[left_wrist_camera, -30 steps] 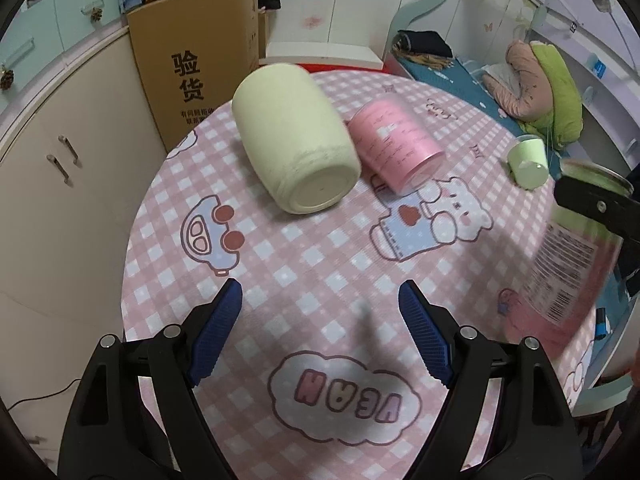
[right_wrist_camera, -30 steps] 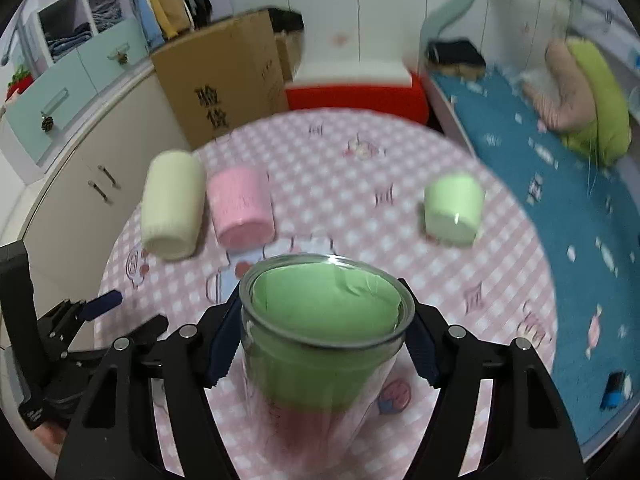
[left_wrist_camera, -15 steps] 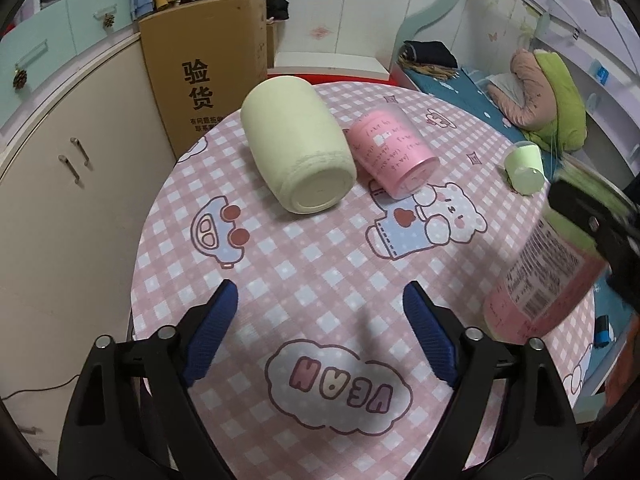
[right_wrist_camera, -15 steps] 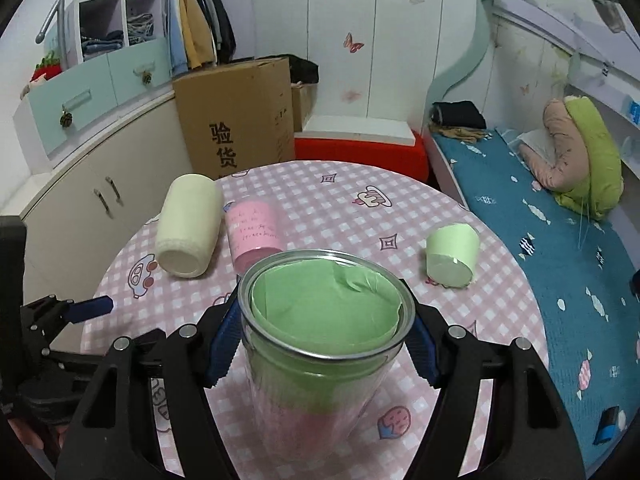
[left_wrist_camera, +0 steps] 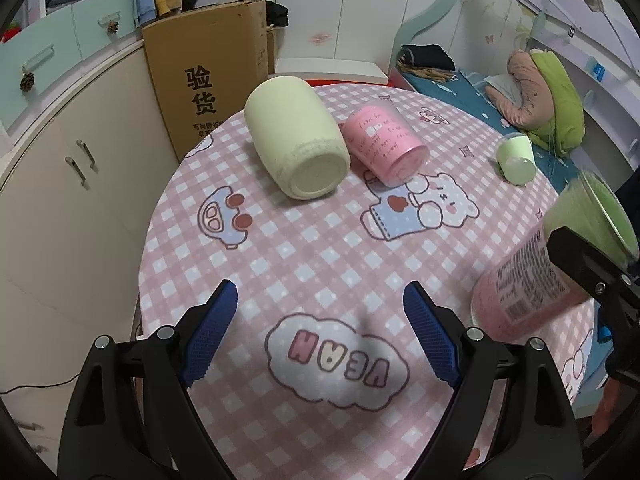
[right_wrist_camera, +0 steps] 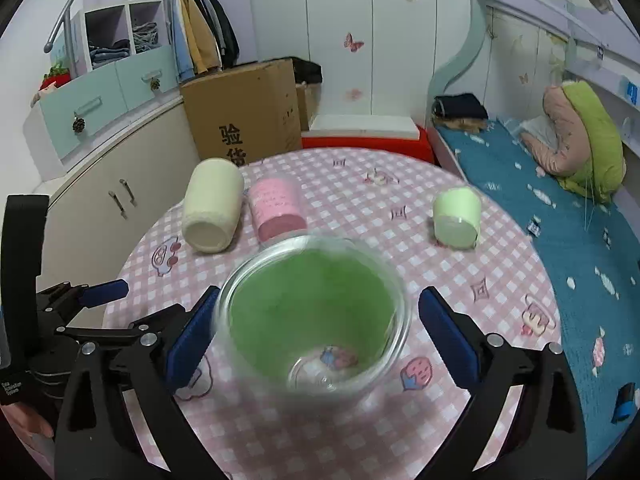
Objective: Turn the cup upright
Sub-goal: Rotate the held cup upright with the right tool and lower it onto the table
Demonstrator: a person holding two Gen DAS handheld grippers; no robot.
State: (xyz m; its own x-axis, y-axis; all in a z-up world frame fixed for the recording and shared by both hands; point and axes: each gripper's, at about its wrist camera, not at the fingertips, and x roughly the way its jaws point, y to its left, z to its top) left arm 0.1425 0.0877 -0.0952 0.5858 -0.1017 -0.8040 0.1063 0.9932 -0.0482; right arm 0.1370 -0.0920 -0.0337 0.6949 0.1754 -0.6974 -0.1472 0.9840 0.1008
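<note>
A clear cup with a green and pink liner (right_wrist_camera: 316, 316) stands mouth up on the round pink checked table (right_wrist_camera: 460, 264), blurred. My right gripper (right_wrist_camera: 314, 328) is open around it, its blue pads a little apart from the cup walls. In the left wrist view the same cup (left_wrist_camera: 560, 264) shows at the right, leaning, with the right gripper's black finger across it. My left gripper (left_wrist_camera: 320, 336) is open and empty above the table's near edge. A cream cup (left_wrist_camera: 296, 148), a pink cup (left_wrist_camera: 384, 144) and a small green cup (left_wrist_camera: 516, 158) lie on their sides.
A cardboard box (right_wrist_camera: 244, 116) and a cream cabinet (right_wrist_camera: 104, 184) stand behind the table on the left. A bed with a blue cover (right_wrist_camera: 560, 208) runs along the right. A red and white box (right_wrist_camera: 364, 132) sits behind the table.
My right gripper has opened and let go of the clear cup, which now sits lower, on the table. The left gripper has drawn back a little.
</note>
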